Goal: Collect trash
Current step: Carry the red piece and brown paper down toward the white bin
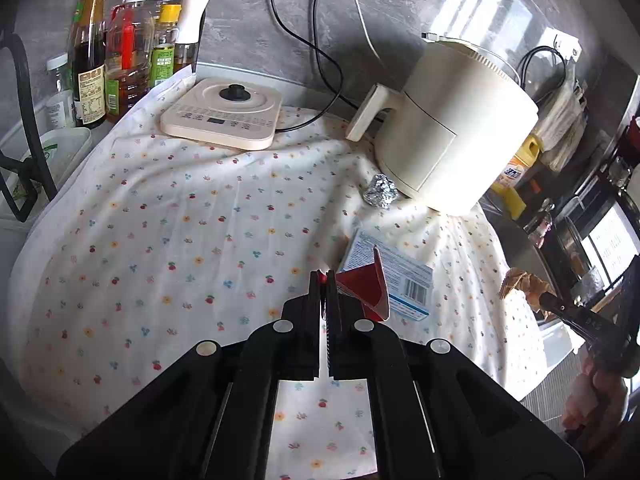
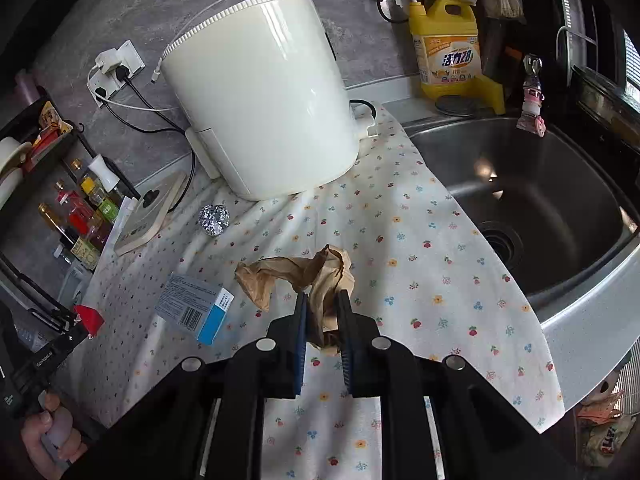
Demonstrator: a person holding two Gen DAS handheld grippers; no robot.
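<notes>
- Left wrist view: the left gripper (image 1: 325,280) is seen closed on a red wrapper (image 1: 366,288), which is pinched between the fingertips and held above a flowered cloth (image 1: 180,240).
- A blue and white box (image 1: 394,276) is seen lying flat on the cloth, just behind the red wrapper.
- A foil ball (image 1: 380,191) is found further back on the cloth, right beside the base of a cream air fryer (image 1: 452,128).
- A flat cream hotplate (image 1: 224,114) is placed at the rear of the cloth, with oil and sauce bottles (image 1: 120,52) lined up to its left.
- At the right edge, the right gripper (image 1: 536,296) is seen with brown paper (image 1: 524,282) in its fingers.
- Right wrist view: the right gripper (image 2: 323,300) is shown clamped on crumpled brown paper (image 2: 304,276), which is held over the cloth (image 2: 420,272).
- The box (image 2: 196,306) and the foil ball (image 2: 214,219) are seen left of the paper, well apart from each other.
- A steel sink (image 2: 540,200) is set to the right of the cloth, and a yellow detergent bottle (image 2: 448,44) is stood behind it.
- The left gripper (image 2: 78,320) is seen at the left edge with the red wrapper (image 2: 90,317) gripped.
</notes>
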